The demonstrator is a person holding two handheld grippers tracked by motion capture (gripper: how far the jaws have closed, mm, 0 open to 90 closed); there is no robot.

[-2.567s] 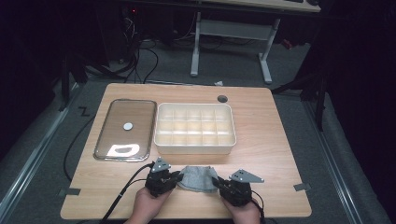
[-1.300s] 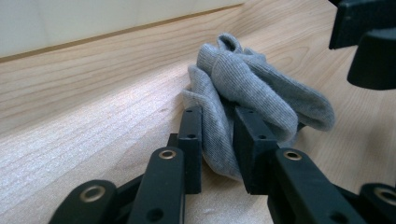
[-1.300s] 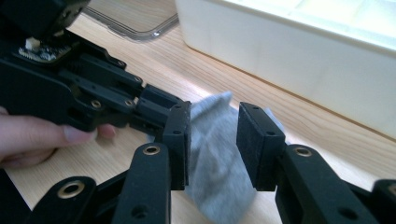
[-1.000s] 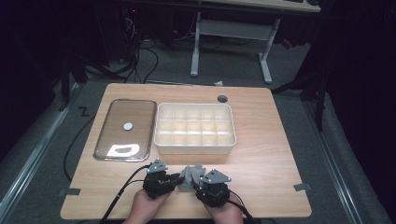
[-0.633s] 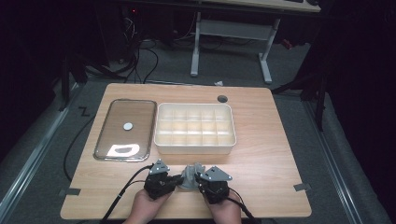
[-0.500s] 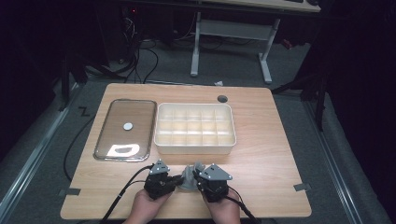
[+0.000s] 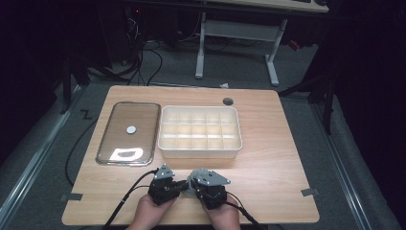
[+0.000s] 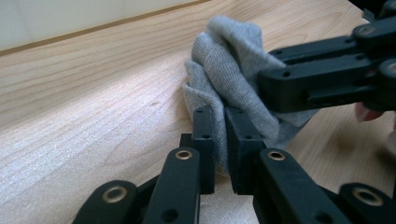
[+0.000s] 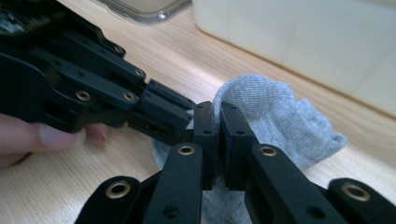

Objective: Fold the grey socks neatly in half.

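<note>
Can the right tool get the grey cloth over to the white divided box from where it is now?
Probably yes. The right tool is clamped on the grey cloth, and bare table lies between it and the white divided box. But the left tool also grips the cloth and would have to let go or come along.

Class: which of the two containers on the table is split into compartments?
The white bin, right of the flat clear tray; its inside is a grid of cells.

We hold the left tool and right tool close together, tips nearly meeting, each with its jaws pinched shut.
</note>
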